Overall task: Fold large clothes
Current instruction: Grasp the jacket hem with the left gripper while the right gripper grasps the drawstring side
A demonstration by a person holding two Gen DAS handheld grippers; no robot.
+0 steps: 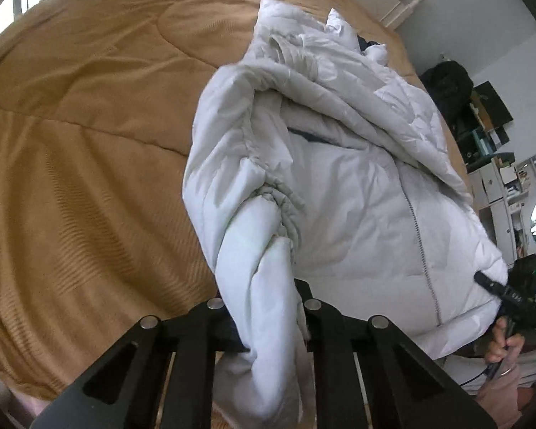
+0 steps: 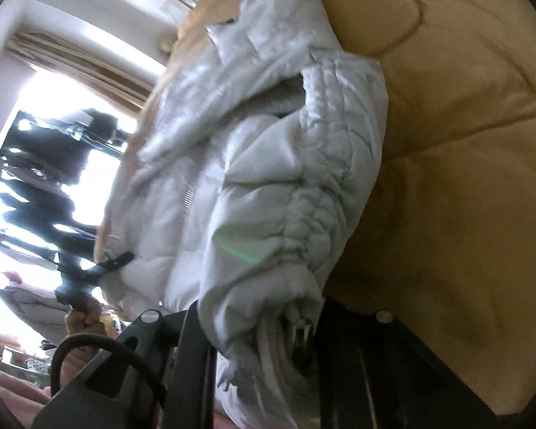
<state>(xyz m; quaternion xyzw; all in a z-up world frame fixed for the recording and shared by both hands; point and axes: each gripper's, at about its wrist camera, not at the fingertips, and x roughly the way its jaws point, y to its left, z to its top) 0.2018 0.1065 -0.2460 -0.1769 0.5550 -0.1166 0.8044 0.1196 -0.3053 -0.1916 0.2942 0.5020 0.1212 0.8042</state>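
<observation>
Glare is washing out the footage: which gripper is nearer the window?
Left. The left gripper, shut on one sleeve of the jacket, is on the window side; the right gripper, shut on the other sleeve, is farther from it.

A big bed (image 1: 89, 136) fills most of the room. A soft tan blanket (image 2: 464, 178) covers its whole top. The blanket has stitched lines and many small wrinkles. In one spot the stitching makes a round, curvy shape. A puffy white jacket (image 1: 339, 186) lies on the blanket, near one side of the bed. It is bunched up and lumpy, not flat. Its zipper (image 1: 421, 243) faces up and runs down the front. Part of the jacket is lifted off the blanket.
</observation>
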